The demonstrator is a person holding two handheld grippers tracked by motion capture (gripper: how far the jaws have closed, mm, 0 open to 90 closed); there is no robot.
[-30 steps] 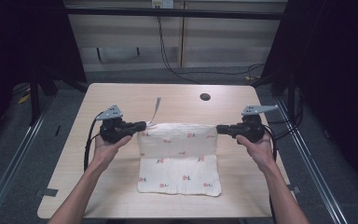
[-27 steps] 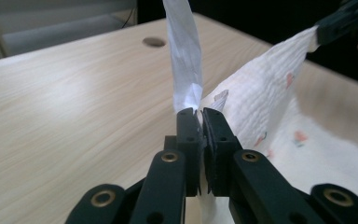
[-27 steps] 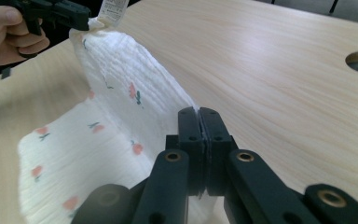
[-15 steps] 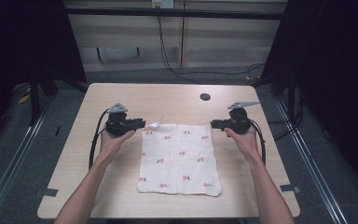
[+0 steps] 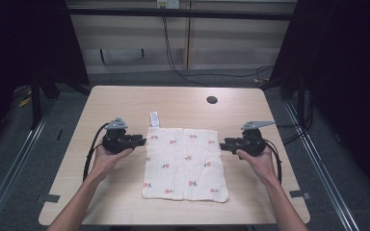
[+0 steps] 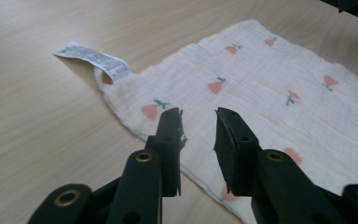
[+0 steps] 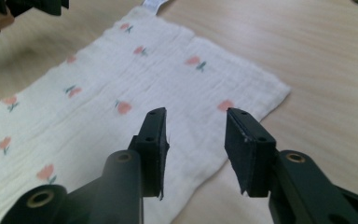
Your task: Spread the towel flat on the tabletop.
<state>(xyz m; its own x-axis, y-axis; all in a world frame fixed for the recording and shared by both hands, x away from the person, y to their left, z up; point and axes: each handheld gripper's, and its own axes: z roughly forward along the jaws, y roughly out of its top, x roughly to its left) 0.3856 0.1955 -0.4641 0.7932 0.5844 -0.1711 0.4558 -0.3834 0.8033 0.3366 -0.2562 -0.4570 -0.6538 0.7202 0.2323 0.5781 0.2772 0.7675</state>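
One cloth (image 5: 185, 162), label (image 5: 154, 119) end far.

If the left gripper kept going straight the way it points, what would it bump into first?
Most likely the white flower-printed cloth: the left gripper, jaws open and empty, hovers at its edge, aimed across it.

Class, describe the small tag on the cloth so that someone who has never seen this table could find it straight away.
Start at the light wooden table and find the white cloth with pink flowers lying flat in its middle. At the cloth's far left corner, a small white printed tag sticks out onto the bare wood, the one plain, flowerless part.
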